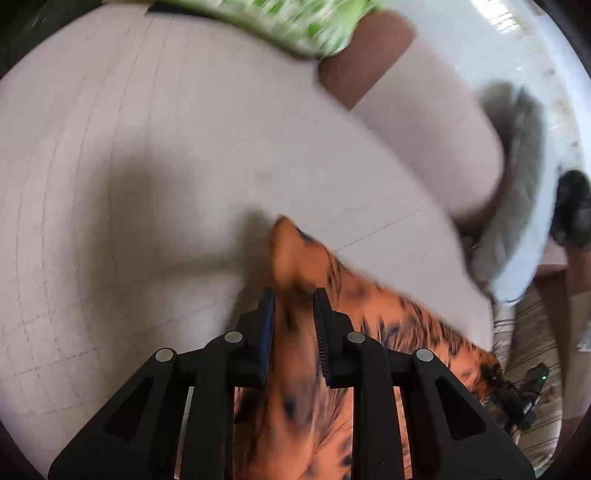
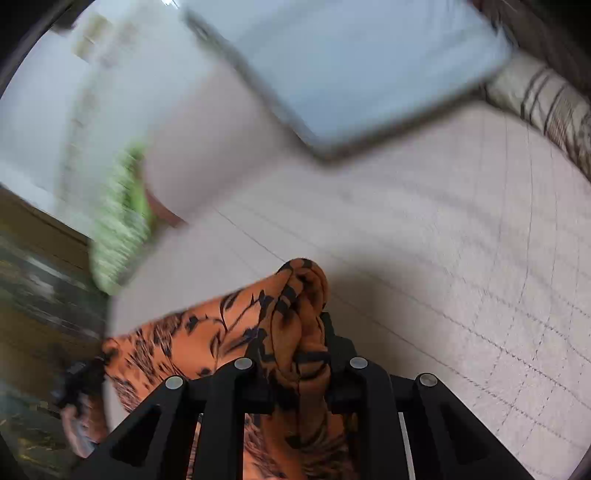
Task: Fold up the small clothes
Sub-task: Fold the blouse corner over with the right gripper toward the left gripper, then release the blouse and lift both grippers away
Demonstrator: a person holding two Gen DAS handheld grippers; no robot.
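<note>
Both the left gripper (image 1: 293, 295) and right gripper (image 2: 293, 332) have jaws clenched on the orange cloth (image 1: 388, 306) above the worktop (image 1: 147, 147); only the right view shows a pale tray (image 2: 351, 66).

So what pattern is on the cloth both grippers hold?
Orange cloth with black leafy print, clearest in the right wrist view.

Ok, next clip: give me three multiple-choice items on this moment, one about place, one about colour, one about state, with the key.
1. Where does the green-and-white patterned cloth lie?
A. at the far edge of the pale quilted surface
B. between the jaws
C. on the floor

2. What colour is the gripped garment?
A. plain blue
B. orange with black leaf print
C. white

3. How do the grippers stand?
A. both wide open
B. one holds fabric
C. both pinch fabric

Key: 1 A, it sits far from the left gripper. 2 B, the print shows in both views. 3 C, fabric bunches between the jaws of the left and the right gripper.
</note>
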